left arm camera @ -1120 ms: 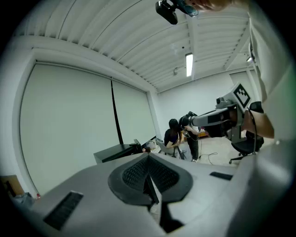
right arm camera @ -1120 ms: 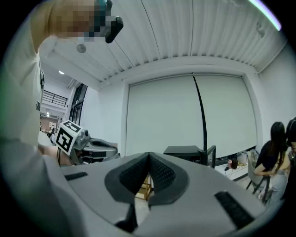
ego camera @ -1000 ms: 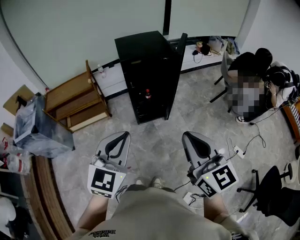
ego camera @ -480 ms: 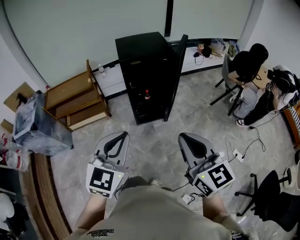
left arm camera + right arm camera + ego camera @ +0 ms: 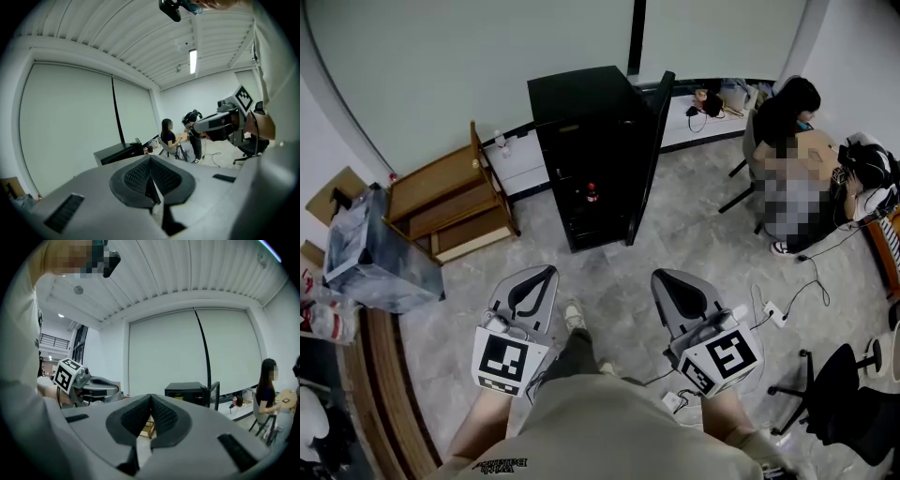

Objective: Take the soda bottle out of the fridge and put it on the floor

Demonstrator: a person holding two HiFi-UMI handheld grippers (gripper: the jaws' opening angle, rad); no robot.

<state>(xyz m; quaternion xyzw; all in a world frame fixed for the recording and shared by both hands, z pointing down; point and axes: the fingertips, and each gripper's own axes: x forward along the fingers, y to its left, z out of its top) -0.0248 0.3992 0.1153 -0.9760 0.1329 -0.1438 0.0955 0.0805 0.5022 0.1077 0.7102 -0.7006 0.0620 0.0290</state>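
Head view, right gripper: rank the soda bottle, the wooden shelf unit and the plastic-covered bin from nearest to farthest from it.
From the right gripper:
1. Soda bottle, ahead and slightly left, inside the open fridge.
2. Wooden shelf unit, left of the fridge, by the wall.
3. Plastic-covered bin, far left, beyond the shelf unit.

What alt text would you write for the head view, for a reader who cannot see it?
Seen from above, a person holds the left gripper and right gripper, both shut, over a grey floor, facing a black fridge whose open door reveals a soda bottle inside.
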